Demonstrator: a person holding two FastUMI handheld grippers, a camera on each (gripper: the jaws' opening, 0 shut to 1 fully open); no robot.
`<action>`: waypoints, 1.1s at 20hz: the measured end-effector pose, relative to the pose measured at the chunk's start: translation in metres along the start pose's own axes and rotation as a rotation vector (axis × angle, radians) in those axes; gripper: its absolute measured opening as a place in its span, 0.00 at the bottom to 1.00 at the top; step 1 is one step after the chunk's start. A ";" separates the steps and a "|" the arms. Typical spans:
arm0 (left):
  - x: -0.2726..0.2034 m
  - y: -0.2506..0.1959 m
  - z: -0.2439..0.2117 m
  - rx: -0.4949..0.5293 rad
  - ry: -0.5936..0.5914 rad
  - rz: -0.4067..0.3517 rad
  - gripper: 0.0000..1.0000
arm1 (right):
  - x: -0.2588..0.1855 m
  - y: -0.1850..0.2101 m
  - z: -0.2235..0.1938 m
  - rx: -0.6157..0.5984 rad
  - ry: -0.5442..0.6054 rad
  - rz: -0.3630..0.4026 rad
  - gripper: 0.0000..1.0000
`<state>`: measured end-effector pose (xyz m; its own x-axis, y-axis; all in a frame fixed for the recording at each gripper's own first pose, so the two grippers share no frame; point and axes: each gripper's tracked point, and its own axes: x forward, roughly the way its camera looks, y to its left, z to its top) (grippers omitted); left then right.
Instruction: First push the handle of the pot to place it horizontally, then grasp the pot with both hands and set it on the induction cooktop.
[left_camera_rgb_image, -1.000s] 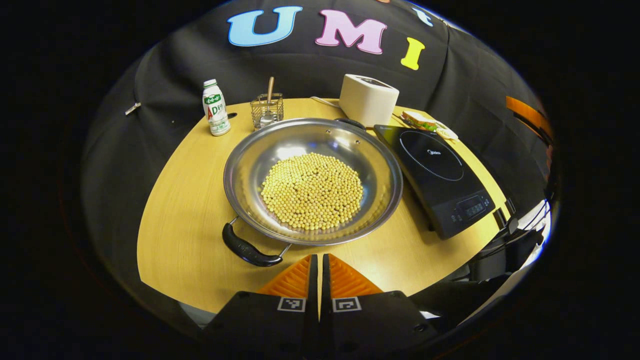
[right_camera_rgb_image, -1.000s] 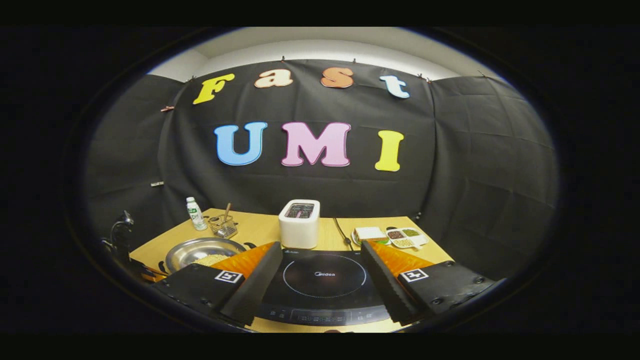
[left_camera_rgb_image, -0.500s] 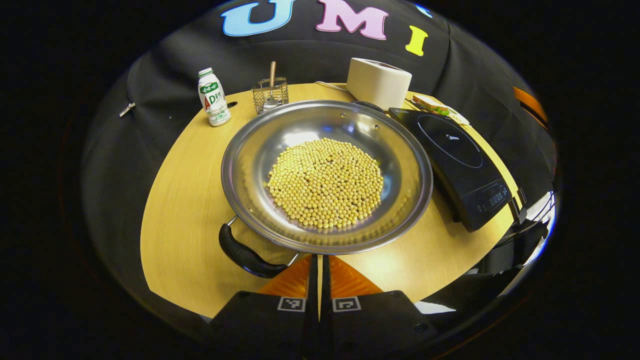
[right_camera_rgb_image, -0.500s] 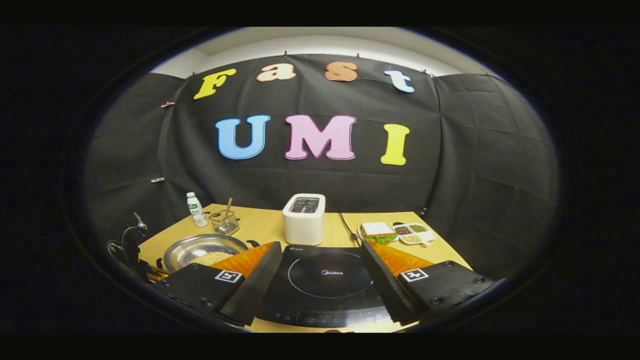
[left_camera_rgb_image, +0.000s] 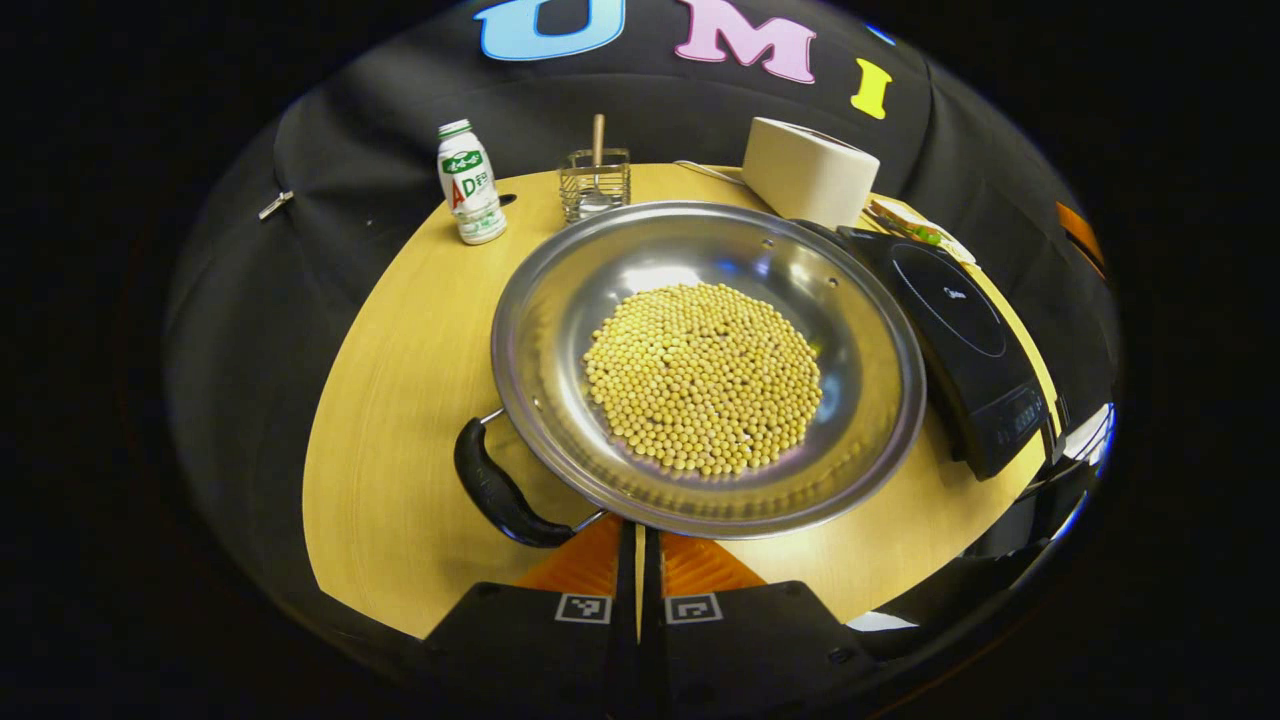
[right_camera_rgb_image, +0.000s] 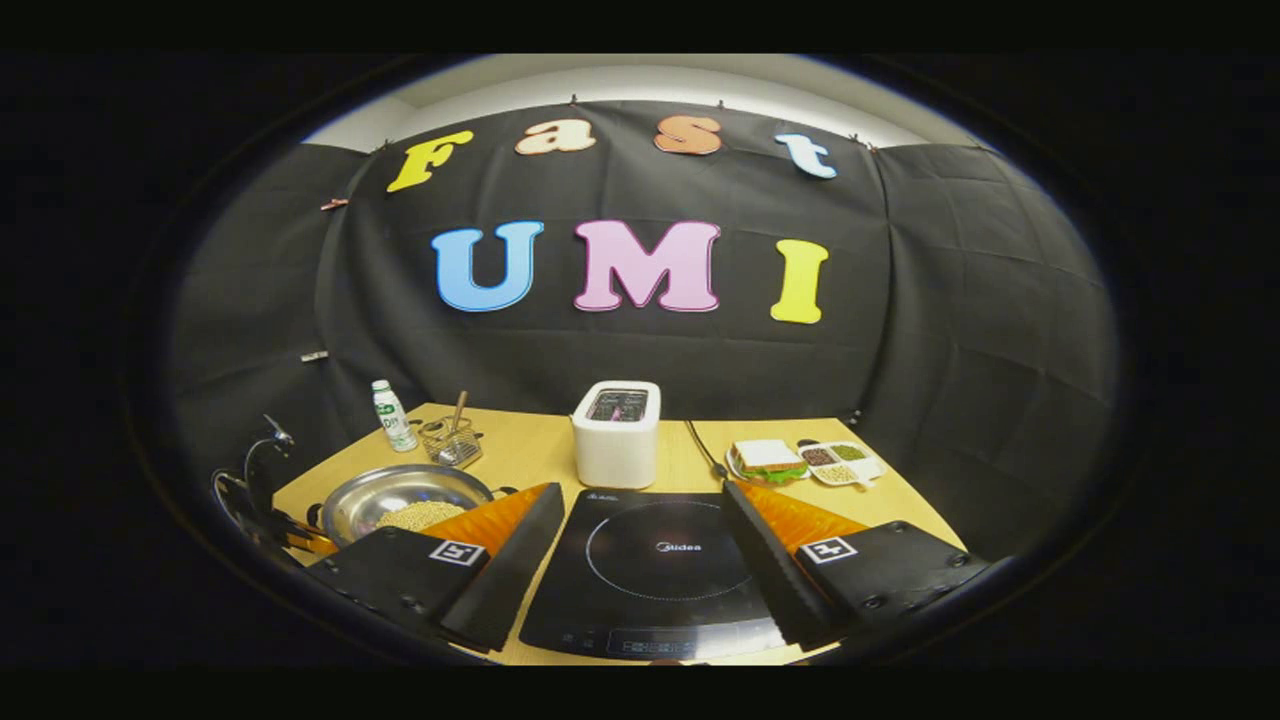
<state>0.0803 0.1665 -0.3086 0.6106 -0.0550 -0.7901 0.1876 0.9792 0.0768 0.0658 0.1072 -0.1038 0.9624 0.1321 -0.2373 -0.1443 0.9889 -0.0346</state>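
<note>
Left gripper view: pot (left_camera_rgb_image: 700, 250) rim just beyond the closed left hand-held gripper (left_camera_rgb_image: 640, 545), black handle (left_camera_rgb_image: 497, 492) alongside.

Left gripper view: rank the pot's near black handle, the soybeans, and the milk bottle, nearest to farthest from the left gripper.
From the left gripper:
1. Near black handle, just left of the fingertips.
2. Soybeans, mid-pot, ahead.
3. Milk bottle, far left table edge.

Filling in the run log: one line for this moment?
left hand-held gripper: shut, by pot handle | right hand-held gripper: open over cooktop | pot: on table
</note>
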 end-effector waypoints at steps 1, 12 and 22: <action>0.002 0.006 0.000 -0.004 0.002 0.013 0.05 | 0.001 0.003 -0.001 -0.002 0.003 0.002 0.98; 0.018 0.058 0.019 -0.137 -0.011 0.066 0.05 | 0.017 0.014 -0.005 -0.022 0.024 0.010 0.98; 0.039 0.102 0.051 -0.195 -0.040 0.110 0.05 | 0.040 0.042 -0.018 -0.028 0.071 0.050 0.96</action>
<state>0.1627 0.2544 -0.3008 0.6499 0.0498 -0.7584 -0.0314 0.9988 0.0387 0.0939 0.1523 -0.1320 0.9354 0.1752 -0.3072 -0.1990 0.9788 -0.0476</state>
